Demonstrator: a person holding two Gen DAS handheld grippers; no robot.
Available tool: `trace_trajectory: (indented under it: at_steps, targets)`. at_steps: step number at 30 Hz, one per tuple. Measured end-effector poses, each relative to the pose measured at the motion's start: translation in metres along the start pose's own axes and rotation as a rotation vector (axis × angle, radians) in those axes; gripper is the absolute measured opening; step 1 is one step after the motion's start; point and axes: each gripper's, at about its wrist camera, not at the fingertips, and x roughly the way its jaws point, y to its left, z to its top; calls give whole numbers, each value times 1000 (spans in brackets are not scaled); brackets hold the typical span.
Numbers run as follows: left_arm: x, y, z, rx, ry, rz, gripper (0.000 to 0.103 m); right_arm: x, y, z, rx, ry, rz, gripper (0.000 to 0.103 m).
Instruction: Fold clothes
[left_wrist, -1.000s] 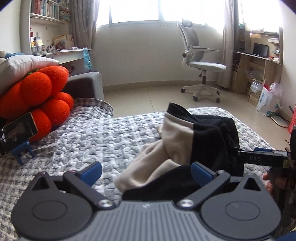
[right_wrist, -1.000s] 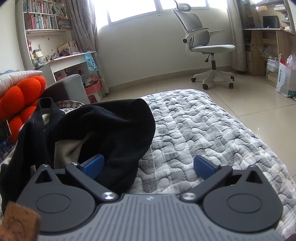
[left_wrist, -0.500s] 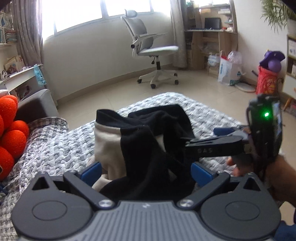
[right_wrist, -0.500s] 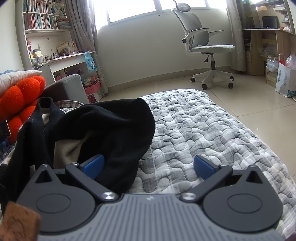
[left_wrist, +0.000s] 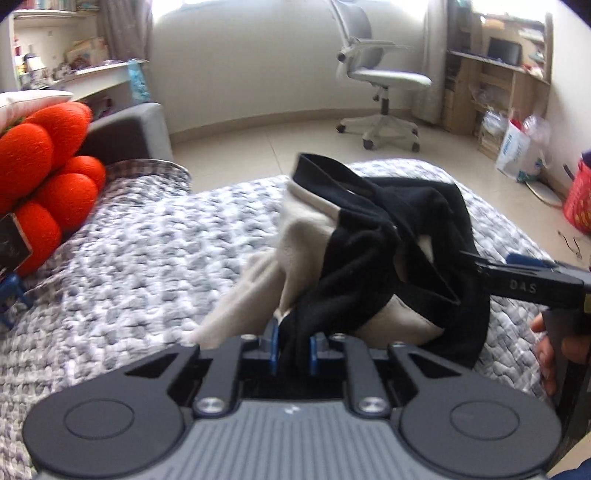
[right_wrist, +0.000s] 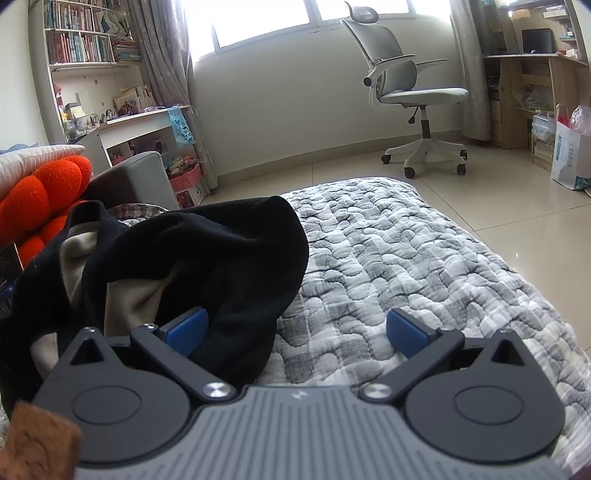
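Up close, the left gripper (left_wrist: 292, 349) clenches a fold of the black-and-cream garment (left_wrist: 369, 254), which is heaped just ahead on the grey quilt (left_wrist: 140, 258). The right gripper (right_wrist: 295, 332) gapes wide, its left pad (right_wrist: 186, 328) against the cloth; an office chair (right_wrist: 413, 92) stands beyond.

The right tool (right_wrist: 295, 328) gapes wide over the quilt (right_wrist: 406, 258), its left pad touching the black-and-beige garment (right_wrist: 207, 251).

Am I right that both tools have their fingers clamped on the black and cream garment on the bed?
Only the left gripper is clamped on the garment. The right wrist view shows the right gripper with fingers wide open, cloth draped over one.
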Motion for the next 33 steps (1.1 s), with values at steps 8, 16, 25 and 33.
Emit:
trace_trajectory:
  at_steps: [8, 16, 25, 33]
  targets:
    - [-32, 62, -17, -160, -81, 79, 13, -3, -2, -1, 11, -7, 16, 103]
    - [-42, 84, -30, -207, -114, 87, 13, -13, 17, 2, -126, -43, 13, 103]
    - [-80, 103, -35, -226, -199, 134, 11, -23, 84, 27, -679, -235, 25, 103]
    - [-116, 124, -36, -233, -249, 189, 11, 0, 124, 36, -733, -18, 310, 26]
